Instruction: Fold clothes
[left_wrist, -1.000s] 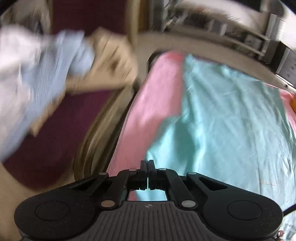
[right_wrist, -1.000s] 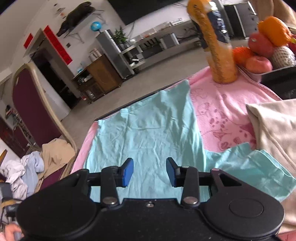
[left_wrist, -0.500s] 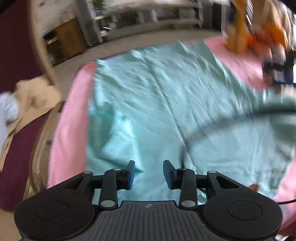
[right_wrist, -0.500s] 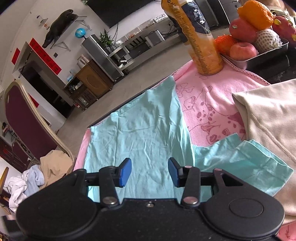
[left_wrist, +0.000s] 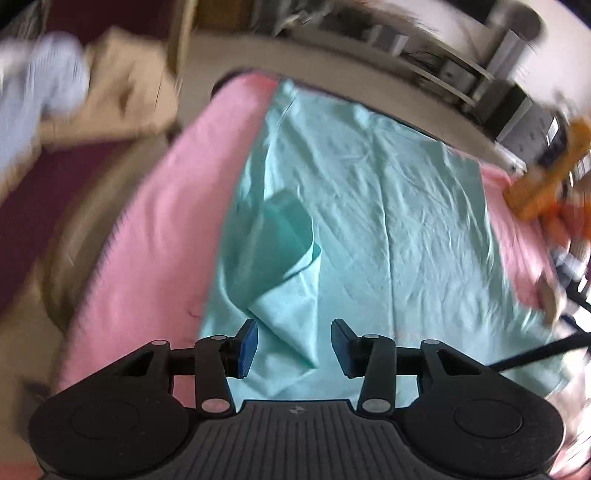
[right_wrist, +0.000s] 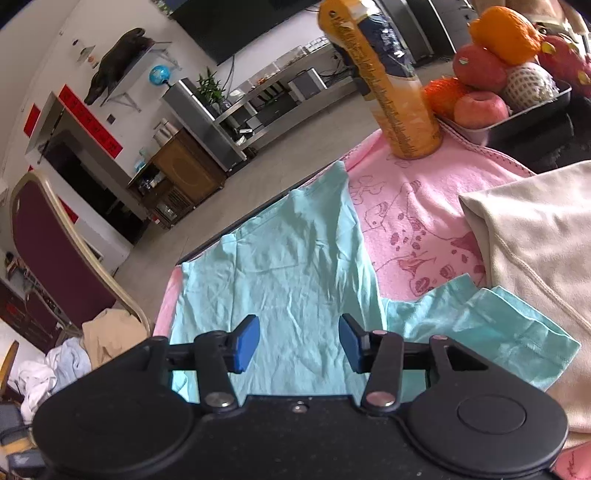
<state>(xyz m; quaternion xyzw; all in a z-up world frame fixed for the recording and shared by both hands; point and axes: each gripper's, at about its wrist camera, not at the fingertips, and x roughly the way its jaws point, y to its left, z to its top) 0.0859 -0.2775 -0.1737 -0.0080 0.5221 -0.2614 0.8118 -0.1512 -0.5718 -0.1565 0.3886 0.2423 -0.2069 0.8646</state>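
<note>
Two grippers show, one per wrist view, both with blue pads and both released. We see the left gripper with jaws parted over the mint-green T-shirt; its jaws have just been opening, and a folded-over sleeve flap of the shirt lies below the gap, but we see no pad pressing on it. We see the right gripper also parted, jaws just been opening, with only flat shirt fabric behind the gap and nothing clamped.

We place the T-shirt spread flat on a pink towel printed with cartoon figures, which covers the table. In the left view the shirt's near-left sleeve is turned inward onto the body, forming a creased triangle. In the right view the other sleeve sticks out to the right, lying flat, its edge just beside a cream garment at the right side of the towel.

At the far right end of the towel we see a tall orange bottle standing upright, and next to it a metal tray of fruit, with apples and an orange on top. To the left stands a maroon chair with a pile of tan, white and pale-blue clothes on its seat. Left view is motion-blurred, so edges there are soft.
</note>
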